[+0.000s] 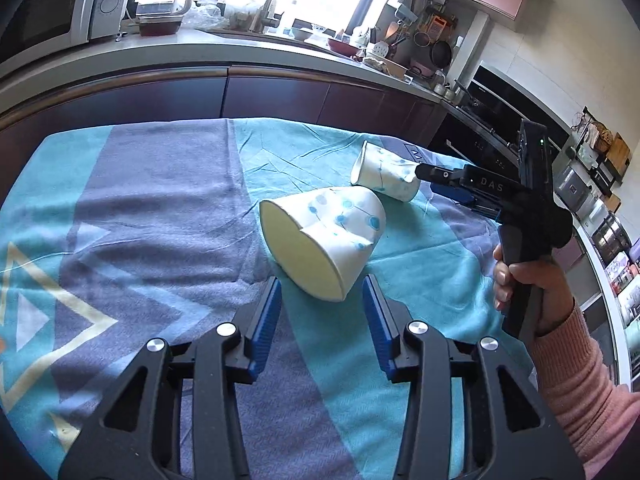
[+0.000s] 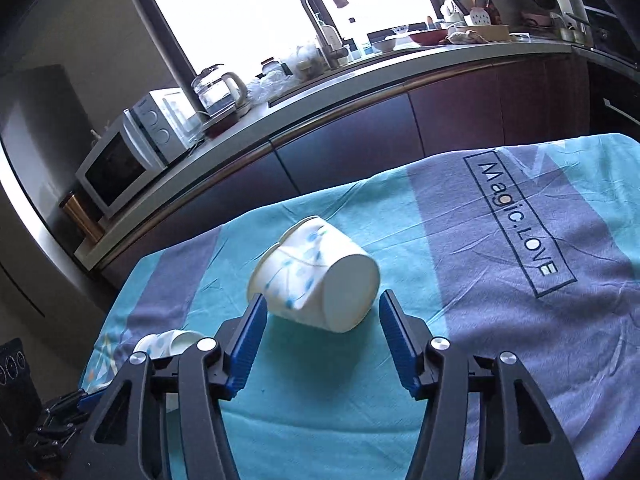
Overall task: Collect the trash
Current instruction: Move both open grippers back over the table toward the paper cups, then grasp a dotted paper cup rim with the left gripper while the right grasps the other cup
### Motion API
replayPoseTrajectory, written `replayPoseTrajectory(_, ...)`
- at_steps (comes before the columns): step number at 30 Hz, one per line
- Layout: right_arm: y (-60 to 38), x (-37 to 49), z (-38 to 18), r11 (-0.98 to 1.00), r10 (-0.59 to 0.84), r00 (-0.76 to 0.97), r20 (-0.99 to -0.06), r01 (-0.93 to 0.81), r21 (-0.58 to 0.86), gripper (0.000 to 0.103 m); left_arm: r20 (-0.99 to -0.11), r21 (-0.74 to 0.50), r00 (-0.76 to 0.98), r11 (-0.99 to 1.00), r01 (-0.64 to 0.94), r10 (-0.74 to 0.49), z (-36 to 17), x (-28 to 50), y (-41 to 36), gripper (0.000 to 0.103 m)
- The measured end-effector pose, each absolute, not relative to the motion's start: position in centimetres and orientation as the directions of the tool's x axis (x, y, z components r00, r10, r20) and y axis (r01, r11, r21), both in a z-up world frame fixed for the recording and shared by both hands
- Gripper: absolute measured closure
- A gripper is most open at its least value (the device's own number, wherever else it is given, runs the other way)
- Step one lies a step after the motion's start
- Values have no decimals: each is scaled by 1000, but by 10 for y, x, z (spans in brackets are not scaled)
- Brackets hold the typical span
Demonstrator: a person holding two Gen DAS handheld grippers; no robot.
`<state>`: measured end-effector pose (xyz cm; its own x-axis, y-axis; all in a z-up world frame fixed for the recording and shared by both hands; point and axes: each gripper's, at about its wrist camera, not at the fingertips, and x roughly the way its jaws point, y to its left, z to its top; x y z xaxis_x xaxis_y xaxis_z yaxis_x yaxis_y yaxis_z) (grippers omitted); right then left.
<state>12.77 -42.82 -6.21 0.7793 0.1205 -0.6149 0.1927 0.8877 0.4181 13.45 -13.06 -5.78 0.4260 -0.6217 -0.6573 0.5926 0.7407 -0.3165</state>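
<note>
Blue pads of my left gripper (image 1: 322, 292) stand wide on either side of a crumpled paper cup (image 1: 324, 240) lying on the teal cloth (image 1: 160, 220), mouth toward me. My right gripper (image 2: 322, 316), also wide, frames the second cup (image 2: 316, 280) from its base end. I judge both pickups are starting: each needs a short push forward, then a gentle squeeze.

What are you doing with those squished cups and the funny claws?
A person is picking up trash with a claw tool in each hand. Two crumpled white paper cups with blue dots lie on their sides on a teal and purple cloth. The left gripper is open, right at the nearer cup. The right gripper is open too, around the bottom end of the farther cup. Neither cup is picked up yet.
</note>
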Motion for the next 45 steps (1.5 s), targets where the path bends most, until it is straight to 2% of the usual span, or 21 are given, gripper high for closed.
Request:
replayPoseTrajectory(3,-438,137,-66,880,128,774,-620,200,431,33,-667,-320,413,739,593,-620,-62,139,-141,61)
replayPoseTrajectory(12,-442,162,-84,843,232,739,-632,172,510,31,-678,-331,393,736,591,-621,-66,152,-155,60)
replayPoseTrajectory(14,-440,164,-87,839,253,731,-634,161,520,35,-682,-335,388,737,587,-620,-68,155,-158,61)
replayPoseTrajectory(17,-439,164,-88,831,277,730,-625,145,537,45,-680,-364,368,728,581,-634,-71,159,-159,69)
replayPoseTrajectory(19,-439,161,-87,827,280,734,-619,143,543,49,-680,-373,360,724,581,-639,-72,160,-161,79)
replayPoseTrajectory(28,-432,147,-81,829,288,752,-594,115,548,55,-661,-395,353,707,587,-662,-69,159,-157,97)
replayPoseTrajectory(45,-365,100,-54,800,417,764,-493,-51,598,56,-611,-333,465,741,583,-640,-38,121,-87,99)
